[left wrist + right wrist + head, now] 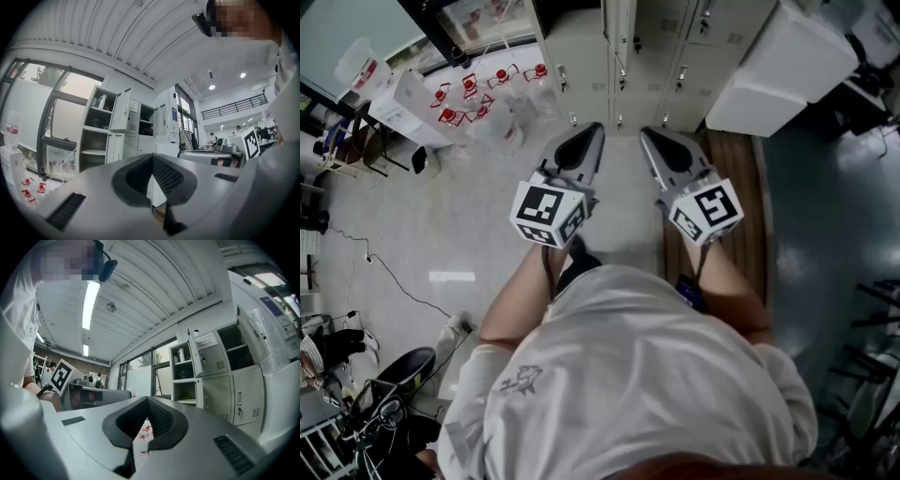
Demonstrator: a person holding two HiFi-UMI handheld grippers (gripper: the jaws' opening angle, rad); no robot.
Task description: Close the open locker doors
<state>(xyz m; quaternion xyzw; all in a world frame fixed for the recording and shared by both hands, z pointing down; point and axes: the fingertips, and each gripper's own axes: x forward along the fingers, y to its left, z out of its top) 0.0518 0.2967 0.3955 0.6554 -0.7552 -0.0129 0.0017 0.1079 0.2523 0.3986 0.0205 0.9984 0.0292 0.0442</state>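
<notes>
A bank of pale grey lockers (623, 56) stands ahead of me, at the top of the head view. In the left gripper view an upper locker door (121, 110) hangs open beside bare shelves (95, 151), and a second dark compartment (146, 121) is open further right. The right gripper view shows the same open door (195, 355) and another open compartment (239, 351). My left gripper (592, 133) (152, 159) and right gripper (649, 137) (147, 401) point side by side at the lockers, well short of them. Both are shut with nothing between their pads.
A large white box (778, 66) stands at the right of the lockers, with a wooden strip (741, 187) on the floor below it. Red-capped items (473, 94) and a white carton (408, 108) lie at the far left. A cable (394, 277) and a chair (403, 370) are left of me.
</notes>
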